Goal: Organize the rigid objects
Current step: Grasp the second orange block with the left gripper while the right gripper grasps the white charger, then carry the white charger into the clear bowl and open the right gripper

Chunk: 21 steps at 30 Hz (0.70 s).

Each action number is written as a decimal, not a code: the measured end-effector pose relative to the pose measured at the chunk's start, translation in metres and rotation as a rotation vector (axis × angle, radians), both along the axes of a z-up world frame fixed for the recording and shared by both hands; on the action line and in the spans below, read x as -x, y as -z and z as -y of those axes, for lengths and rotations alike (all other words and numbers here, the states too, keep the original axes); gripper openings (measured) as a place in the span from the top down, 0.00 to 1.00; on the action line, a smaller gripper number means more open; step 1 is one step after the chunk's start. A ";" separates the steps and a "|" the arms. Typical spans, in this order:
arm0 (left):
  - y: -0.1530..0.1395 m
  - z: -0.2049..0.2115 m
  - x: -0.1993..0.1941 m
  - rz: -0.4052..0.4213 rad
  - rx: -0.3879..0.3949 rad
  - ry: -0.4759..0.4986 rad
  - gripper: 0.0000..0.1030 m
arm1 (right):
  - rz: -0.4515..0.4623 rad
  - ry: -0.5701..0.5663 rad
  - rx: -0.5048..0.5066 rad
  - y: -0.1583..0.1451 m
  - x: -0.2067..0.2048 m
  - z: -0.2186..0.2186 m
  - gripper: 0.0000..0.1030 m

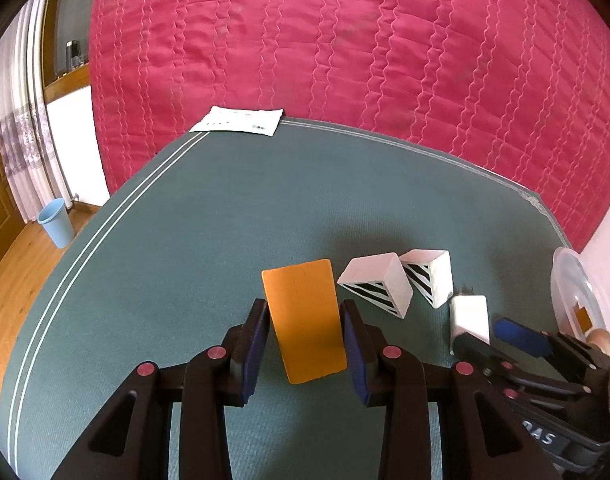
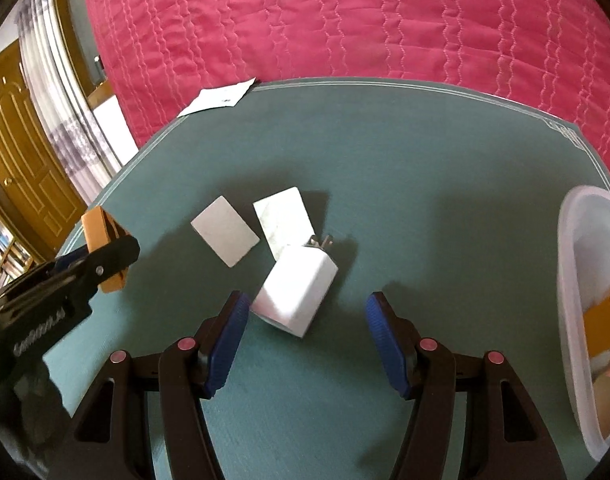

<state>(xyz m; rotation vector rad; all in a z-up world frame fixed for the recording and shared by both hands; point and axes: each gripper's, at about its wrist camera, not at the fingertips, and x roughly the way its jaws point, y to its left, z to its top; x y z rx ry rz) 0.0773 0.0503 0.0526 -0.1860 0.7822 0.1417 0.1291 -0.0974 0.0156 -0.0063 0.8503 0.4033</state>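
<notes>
My left gripper (image 1: 305,340) is shut on an orange block (image 1: 305,320), held above the green table mat; it also shows in the right wrist view (image 2: 101,252). My right gripper (image 2: 307,336) is open, with a white charger plug (image 2: 295,294) between its fingers, nearer the left one. The charger plug also shows in the left wrist view (image 1: 471,316). Two white boxes with black stripes (image 1: 379,282) (image 1: 429,274) lie beyond it, and show as white faces in the right wrist view (image 2: 225,230) (image 2: 283,216).
A clear plastic bin (image 2: 577,264) at the right table edge holds an orange block (image 2: 603,328) and other items. A paper sheet (image 1: 241,120) lies at the mat's far corner (image 1: 209,200). A red quilted bed (image 1: 345,40) lies behind. A blue waste bin (image 1: 57,222) stands on the floor.
</notes>
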 end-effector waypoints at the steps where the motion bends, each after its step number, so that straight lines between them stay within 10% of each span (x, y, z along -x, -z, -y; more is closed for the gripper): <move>1: 0.000 0.000 0.000 0.001 -0.001 0.000 0.63 | -0.001 -0.001 0.002 0.001 -0.002 -0.002 0.39; 21: -0.001 -0.001 0.002 0.003 0.004 0.007 0.63 | 0.012 0.051 0.013 -0.004 0.002 -0.001 0.69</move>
